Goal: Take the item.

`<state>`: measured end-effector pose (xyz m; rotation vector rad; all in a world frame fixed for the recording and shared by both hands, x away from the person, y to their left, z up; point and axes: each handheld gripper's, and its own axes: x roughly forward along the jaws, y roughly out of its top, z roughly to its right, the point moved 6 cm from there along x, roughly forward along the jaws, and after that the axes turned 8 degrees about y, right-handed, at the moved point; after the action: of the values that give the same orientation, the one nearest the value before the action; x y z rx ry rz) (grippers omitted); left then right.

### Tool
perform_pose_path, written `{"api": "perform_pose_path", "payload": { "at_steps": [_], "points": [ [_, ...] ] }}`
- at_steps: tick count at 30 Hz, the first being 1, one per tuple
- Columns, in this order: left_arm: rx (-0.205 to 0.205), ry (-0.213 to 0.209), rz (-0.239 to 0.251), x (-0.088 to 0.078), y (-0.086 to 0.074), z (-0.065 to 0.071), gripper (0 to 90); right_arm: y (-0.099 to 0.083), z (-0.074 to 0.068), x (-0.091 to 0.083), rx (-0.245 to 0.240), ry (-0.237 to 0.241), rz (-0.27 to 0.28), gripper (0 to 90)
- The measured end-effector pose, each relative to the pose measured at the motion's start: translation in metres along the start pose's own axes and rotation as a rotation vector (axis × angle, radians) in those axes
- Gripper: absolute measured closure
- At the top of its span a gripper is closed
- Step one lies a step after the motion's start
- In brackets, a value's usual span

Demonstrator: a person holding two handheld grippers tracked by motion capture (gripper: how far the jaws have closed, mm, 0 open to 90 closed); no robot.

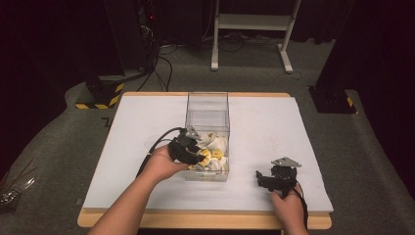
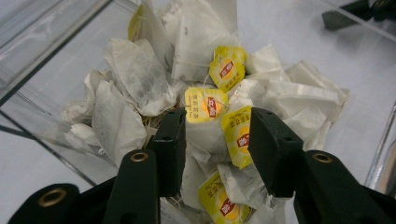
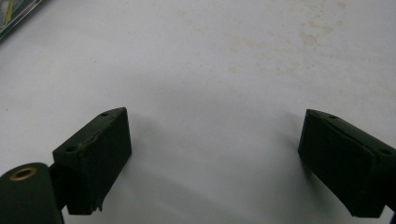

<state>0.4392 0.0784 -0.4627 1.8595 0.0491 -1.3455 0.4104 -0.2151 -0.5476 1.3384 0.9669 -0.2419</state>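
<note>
A clear plastic box [image 1: 208, 105] stands on the white table [image 1: 274, 127], holding a heap of white tea bags [image 1: 219, 152] with yellow tags. My left gripper [image 1: 198, 156] reaches into the box from its left side. In the left gripper view its jaws [image 2: 217, 140] stand apart on either side of a tea bag [image 2: 205, 137] and a yellow tag [image 2: 236, 135], with gaps showing at the pads. My right gripper [image 1: 264, 178] rests low over the bare table near the front right, its jaws [image 3: 215, 154] wide open with nothing between them.
The box's thin transparent walls [image 2: 42, 51] rise around the left jaws. The other gripper [image 2: 355, 11] shows dark beyond the box. A white desk frame [image 1: 252, 24] and cables lie on the floor behind the table. The wooden table edge [image 1: 205, 218] runs along the front.
</note>
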Motion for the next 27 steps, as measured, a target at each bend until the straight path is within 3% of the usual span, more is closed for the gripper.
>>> {"api": "perform_pose_path", "payload": {
  "at_steps": [7, 11, 20, 27],
  "points": [
    [-0.021, 0.025, -0.039, 0.008, 0.004, -0.006, 45.8, 0.000, 0.000, 0.000, 0.001, 0.002, 0.000, 9.7],
    [-0.006, 0.005, -0.058, 0.011, 0.004, -0.003, 46.4, 0.000, 0.000, 0.000, 0.001, 0.003, 0.000, 9.8],
    [0.021, -0.018, -0.070, 0.010, 0.000, 0.003, 60.1, 0.000, 0.000, 0.000, 0.001, 0.004, 0.001, 9.9],
    [0.052, -0.028, -0.063, 0.007, -0.003, 0.006, 76.7, 0.000, 0.000, 0.000, 0.001, 0.004, 0.001, 9.9]
  ]
}}
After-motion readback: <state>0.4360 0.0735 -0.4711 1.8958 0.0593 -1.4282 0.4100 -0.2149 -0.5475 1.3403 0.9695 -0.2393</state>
